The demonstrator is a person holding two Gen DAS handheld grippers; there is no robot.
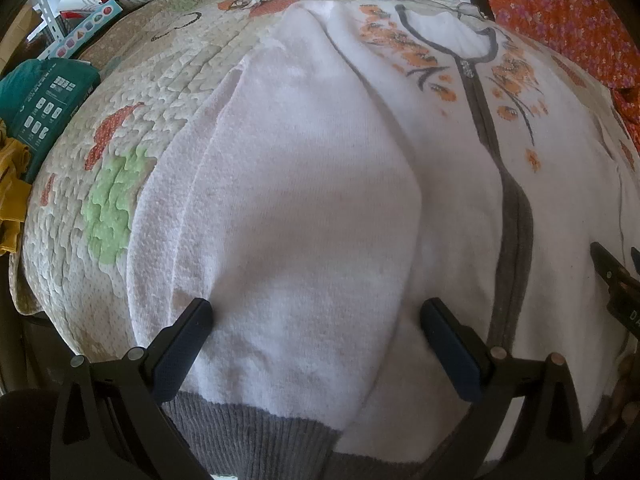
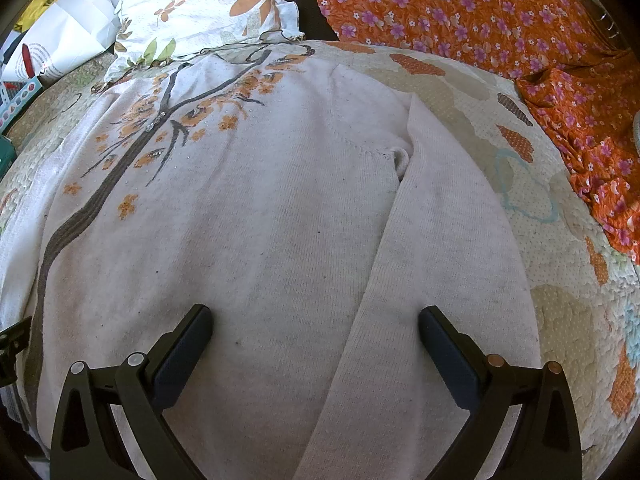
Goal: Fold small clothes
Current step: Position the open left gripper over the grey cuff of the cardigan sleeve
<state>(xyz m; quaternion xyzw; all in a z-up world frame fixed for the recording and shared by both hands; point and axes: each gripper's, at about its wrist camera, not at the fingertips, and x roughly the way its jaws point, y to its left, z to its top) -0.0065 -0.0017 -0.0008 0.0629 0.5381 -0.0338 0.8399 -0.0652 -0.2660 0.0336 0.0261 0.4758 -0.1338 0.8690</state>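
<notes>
The cardigan (image 2: 248,240) lies flat on the quilt (image 2: 520,184), front up. A pillow (image 2: 200,4) touches its collar; orange cloth (image 2: 480,12) lies alongside. Left claw (image 1: 316,320) and right claw (image 2: 316,324) hover spread, empty.

One white knit cardigan (image 2: 248,240) with two long sleeves (image 2: 432,260), one on each side (image 1: 280,220); one quilted bedspread (image 1: 132,92); one floral pillow (image 2: 200,4); one orange flowered cloth (image 2: 500,16); one teal box (image 1: 48,100); one mustard-yellow garment (image 1: 12,188); two open grippers, left (image 1: 316,320) and right (image 2: 316,324).
</notes>
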